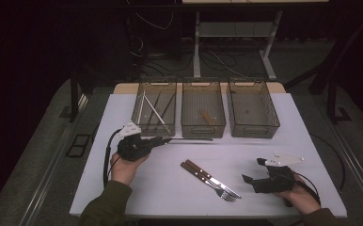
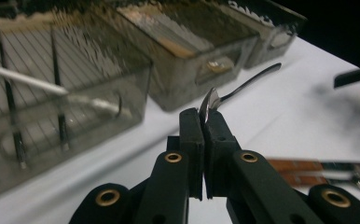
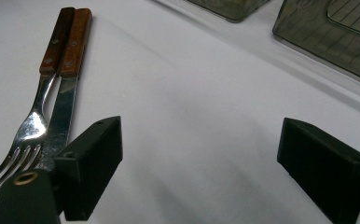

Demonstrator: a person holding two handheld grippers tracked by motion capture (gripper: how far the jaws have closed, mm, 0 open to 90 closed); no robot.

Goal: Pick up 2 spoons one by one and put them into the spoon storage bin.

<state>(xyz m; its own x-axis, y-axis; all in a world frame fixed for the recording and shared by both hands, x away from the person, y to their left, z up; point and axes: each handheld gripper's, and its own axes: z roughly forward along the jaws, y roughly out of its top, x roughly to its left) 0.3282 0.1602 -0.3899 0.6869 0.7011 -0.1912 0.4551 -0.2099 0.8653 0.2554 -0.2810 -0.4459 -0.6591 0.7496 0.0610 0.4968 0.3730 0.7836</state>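
My left gripper (image 1: 163,140) (image 2: 202,121) is shut on the bowl end of a metal spoon (image 1: 191,139) (image 2: 243,84). The spoon's handle points away from the jaws, level above the white table, just in front of the left and middle baskets. My right gripper (image 1: 251,181) (image 3: 201,154) stands open near the table's front right, nothing between its jaws. A fork (image 1: 224,194) (image 3: 33,126) and a knife (image 1: 208,176) (image 3: 64,112), both with brown wooden handles, lie side by side on the table just left of the right gripper.
Three smoky mesh baskets stand in a row at the back. The left basket (image 1: 151,129) (image 2: 99,93) holds thin white and dark sticks. The middle basket (image 1: 203,130) (image 2: 192,70) holds a wooden piece. The right basket (image 1: 254,131) (image 2: 271,32) looks bare.
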